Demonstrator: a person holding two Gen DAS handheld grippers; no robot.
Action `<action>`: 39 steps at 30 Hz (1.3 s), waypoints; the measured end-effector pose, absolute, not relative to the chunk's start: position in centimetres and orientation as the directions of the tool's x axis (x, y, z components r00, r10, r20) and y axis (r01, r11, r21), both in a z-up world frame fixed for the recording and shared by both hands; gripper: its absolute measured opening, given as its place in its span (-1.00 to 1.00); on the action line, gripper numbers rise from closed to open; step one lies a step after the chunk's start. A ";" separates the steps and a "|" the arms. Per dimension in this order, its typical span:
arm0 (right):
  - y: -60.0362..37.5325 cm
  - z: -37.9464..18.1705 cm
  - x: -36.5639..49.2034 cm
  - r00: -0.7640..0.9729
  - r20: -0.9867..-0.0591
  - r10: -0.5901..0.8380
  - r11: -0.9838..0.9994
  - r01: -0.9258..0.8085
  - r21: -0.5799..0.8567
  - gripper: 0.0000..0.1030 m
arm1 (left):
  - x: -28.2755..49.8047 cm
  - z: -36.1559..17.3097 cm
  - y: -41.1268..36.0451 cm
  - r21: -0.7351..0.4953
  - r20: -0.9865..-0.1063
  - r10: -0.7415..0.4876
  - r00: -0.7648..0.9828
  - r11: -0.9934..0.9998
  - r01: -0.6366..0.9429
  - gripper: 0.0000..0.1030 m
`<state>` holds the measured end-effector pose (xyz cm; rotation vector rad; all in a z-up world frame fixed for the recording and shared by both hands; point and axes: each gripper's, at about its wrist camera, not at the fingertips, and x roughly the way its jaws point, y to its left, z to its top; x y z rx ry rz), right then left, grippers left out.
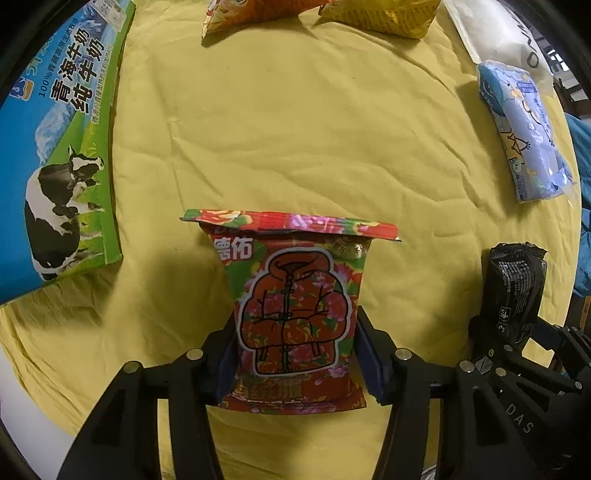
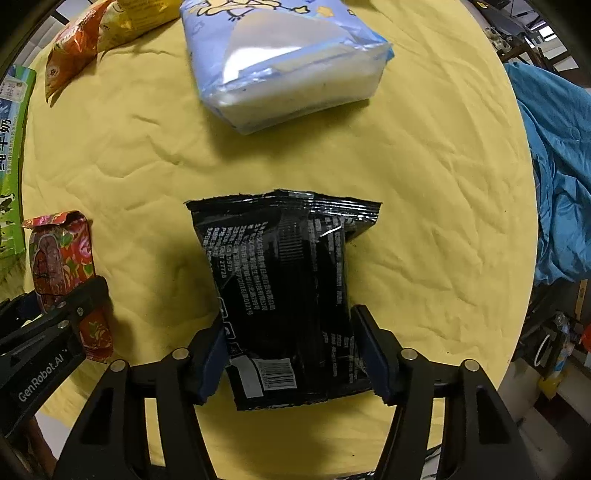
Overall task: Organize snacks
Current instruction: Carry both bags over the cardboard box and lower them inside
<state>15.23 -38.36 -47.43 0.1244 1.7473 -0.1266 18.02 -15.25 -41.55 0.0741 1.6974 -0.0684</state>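
My left gripper is shut on a red floral snack packet, its blue pads pressing both sides above the yellow tablecloth. The same packet shows at the left edge of the right wrist view. In that view my right gripper is shut on a black snack packet, which lies printed side up with a barcode near me. That black packet also appears at the right of the left wrist view, with the right gripper below it.
A milk carton box stands at the left. An orange bag and a yellow bag lie at the far edge. A blue tissue pack sits ahead of the right gripper. Blue cloth hangs beyond the table's right edge.
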 end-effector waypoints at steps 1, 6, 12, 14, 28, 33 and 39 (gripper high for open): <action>-38.6 -47.6 15.4 -0.176 -0.984 0.016 0.988 0.157 -0.012 0.20 | 17.9 -41.4 -15.3 -0.001 -0.992 0.009 -0.122 0.996 0.088 -0.06; -38.0 -46.4 14.4 -0.159 -0.987 -0.005 0.992 0.125 -0.025 0.03 | 16.0 -40.2 -15.6 0.011 -0.994 0.022 -0.107 0.995 0.098 -0.17; -38.7 -47.0 13.8 -0.149 -0.989 -0.007 0.993 0.115 -0.025 -0.01 | 15.3 -39.6 -15.7 0.013 -0.995 0.023 -0.098 0.994 0.104 -0.19; -38.6 -46.6 13.7 -0.148 -0.989 -0.003 0.993 0.119 -0.020 0.00 | 15.2 -39.7 -15.6 0.014 -0.995 0.024 -0.098 0.994 0.106 -0.17; -35.5 -44.9 13.4 -0.153 -0.988 0.001 0.990 0.138 -0.020 0.04 | 14.3 -39.7 -15.6 -0.008 -0.995 0.002 -0.095 0.994 0.107 -0.18; -35.0 -44.6 13.5 -0.145 -0.989 -0.008 0.993 0.113 -0.024 -0.04 | 13.5 -38.7 -15.9 -0.010 -0.997 -0.001 -0.076 0.993 0.118 -0.20; -35.4 -42.7 13.7 -0.102 -0.995 0.011 0.993 0.119 -0.001 -0.05 | 13.0 -35.2 -15.5 -0.016 -1.000 -0.016 -0.004 0.993 0.120 -0.20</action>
